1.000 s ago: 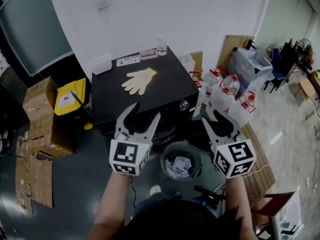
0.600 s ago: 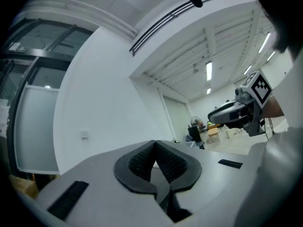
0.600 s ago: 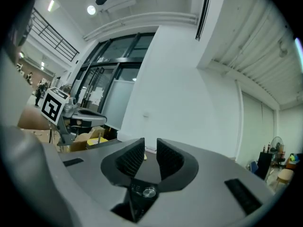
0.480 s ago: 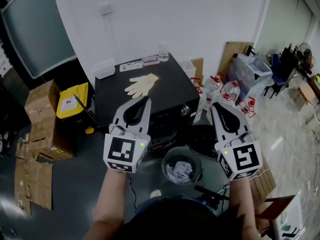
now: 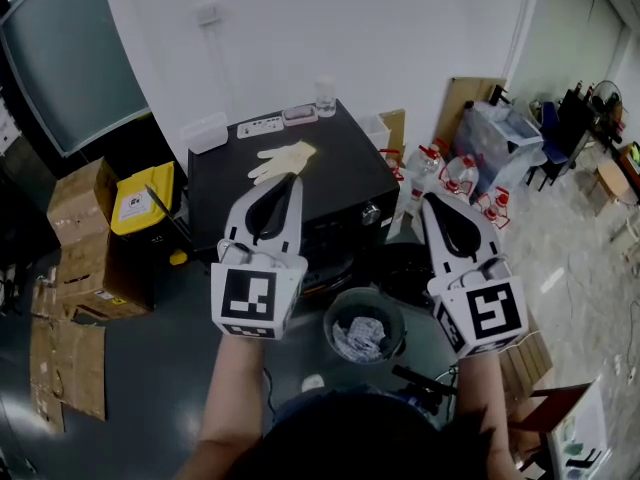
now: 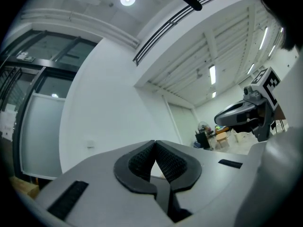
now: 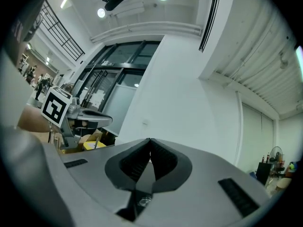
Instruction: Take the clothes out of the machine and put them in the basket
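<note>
left gripper [image 5: 292, 180] and right gripper [image 5: 430, 200] are held side by side, well apart, at about equal height, pointing forward. jaws of each are fully together, tips touching, nothing between them. left forearm [image 5: 232, 388] and right forearm [image 5: 480, 393] extend behind.

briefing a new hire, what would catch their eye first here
The left gripper and right gripper, both shut and empty, fill the middle of the head view, held in front of the black machine. A pale glove lies on its top. Below, on the floor, a round basket holds crumpled cloth.
</note>
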The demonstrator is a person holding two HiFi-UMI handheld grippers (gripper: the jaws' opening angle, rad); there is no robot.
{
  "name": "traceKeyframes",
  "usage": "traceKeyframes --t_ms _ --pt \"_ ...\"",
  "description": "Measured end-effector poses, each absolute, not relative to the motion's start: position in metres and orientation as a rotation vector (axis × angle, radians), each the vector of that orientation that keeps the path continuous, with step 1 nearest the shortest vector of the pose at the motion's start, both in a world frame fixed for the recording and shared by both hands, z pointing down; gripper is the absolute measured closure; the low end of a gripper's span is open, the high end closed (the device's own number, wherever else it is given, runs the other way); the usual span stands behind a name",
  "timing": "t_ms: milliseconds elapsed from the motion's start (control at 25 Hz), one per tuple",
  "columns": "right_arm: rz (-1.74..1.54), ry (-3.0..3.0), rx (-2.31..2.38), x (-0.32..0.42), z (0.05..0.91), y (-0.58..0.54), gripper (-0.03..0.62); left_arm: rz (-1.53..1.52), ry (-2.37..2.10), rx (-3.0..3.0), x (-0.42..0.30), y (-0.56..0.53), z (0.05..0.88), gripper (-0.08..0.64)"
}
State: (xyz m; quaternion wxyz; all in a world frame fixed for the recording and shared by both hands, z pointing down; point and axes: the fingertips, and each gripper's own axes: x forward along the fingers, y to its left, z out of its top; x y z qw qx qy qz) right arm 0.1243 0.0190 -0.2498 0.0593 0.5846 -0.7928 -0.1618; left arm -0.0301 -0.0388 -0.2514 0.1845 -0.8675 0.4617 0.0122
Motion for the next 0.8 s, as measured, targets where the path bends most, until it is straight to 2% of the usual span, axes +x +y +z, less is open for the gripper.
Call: traceKeyframes --t_ms 800 --pt "-0.371 -2.302 1.865 0.151 -0.210 0.040 0.591 0.007 1.283 -2.485 -0.018 -0.030 -0.226 0.555"
